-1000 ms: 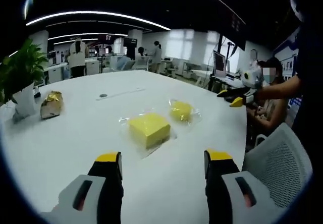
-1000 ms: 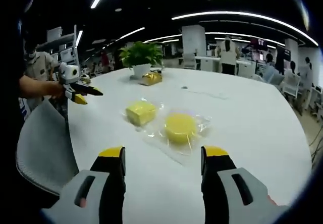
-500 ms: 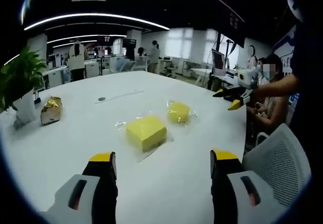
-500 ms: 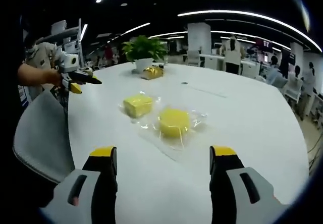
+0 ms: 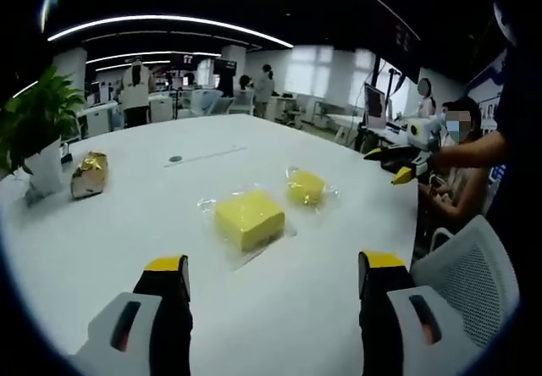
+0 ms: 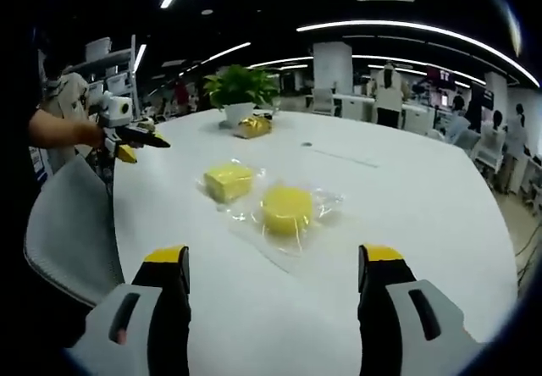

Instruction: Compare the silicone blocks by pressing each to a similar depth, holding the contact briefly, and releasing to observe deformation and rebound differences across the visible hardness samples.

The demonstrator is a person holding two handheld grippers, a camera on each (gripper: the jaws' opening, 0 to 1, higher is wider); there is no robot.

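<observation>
Your left gripper (image 5: 271,279) has its jaws spread wide, black with yellow tips, holding nothing and above the white table (image 5: 102,240). The square block (image 5: 248,219) lies ahead of it, roughly centred between the jaws but apart from them: matte yellow, flat top, sharp edges, sitting in a crinkly clear plastic bag. Just past it and a bit to the right in that view lies the round block (image 5: 306,187), same yellow, also bagged, close beside the square one; can't tell if the two bags touch.

Your right gripper (image 6: 273,276) is likewise spread wide and empty over the table. From its side the order flips: the round block (image 6: 285,208) lies nearest, a thick smooth disc slightly left of the jaws' centre line, with the square block (image 6: 227,181) just beyond and to the left. Neither gripper touches a block.

Each gripper also shows in the other's view, held out level at the table's edge by your hand.

A grey mesh chair (image 5: 474,274) stands at the near table edge. Farther across the smooth glossy tabletop sit a crumpled gold foil packet (image 5: 88,174) and a leafy green plant (image 5: 35,122) in a white pot. Beyond that, people stand among desks in an open office.
</observation>
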